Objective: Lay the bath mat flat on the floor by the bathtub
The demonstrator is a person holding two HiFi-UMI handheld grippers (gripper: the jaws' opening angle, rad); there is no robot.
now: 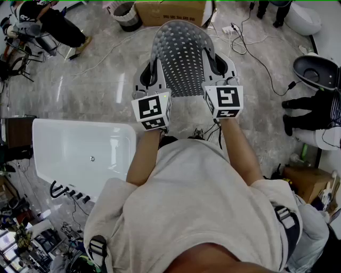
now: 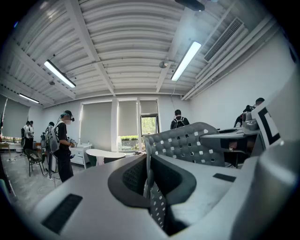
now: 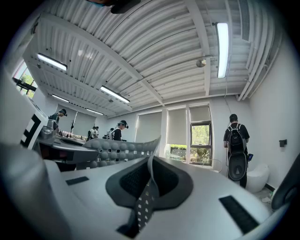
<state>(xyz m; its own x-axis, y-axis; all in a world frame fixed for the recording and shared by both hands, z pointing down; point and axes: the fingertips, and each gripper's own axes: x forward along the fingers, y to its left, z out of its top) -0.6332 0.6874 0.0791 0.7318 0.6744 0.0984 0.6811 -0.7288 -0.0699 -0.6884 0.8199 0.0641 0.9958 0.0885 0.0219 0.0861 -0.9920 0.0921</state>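
Observation:
A grey bath mat (image 1: 182, 58) with rows of pale dots hangs in the air in front of me, held up by its near edge. My left gripper (image 1: 150, 73) is shut on the mat's left corner, and my right gripper (image 1: 218, 66) is shut on its right corner. In the left gripper view the mat (image 2: 190, 143) curves away to the right from the pinched edge between the jaws of the left gripper (image 2: 149, 187). In the right gripper view the mat (image 3: 119, 149) curves off to the left of the right gripper (image 3: 147, 187). The white bathtub (image 1: 80, 154) stands on the floor at my left.
Cables (image 1: 250, 37) trail over the shiny grey floor ahead. A cardboard box (image 1: 170, 11) and a bin (image 1: 127, 15) stand at the far side. A seated person (image 1: 48, 24) is at the far left, another person (image 1: 314, 109) at the right. Taps (image 1: 66, 192) line the tub's near edge.

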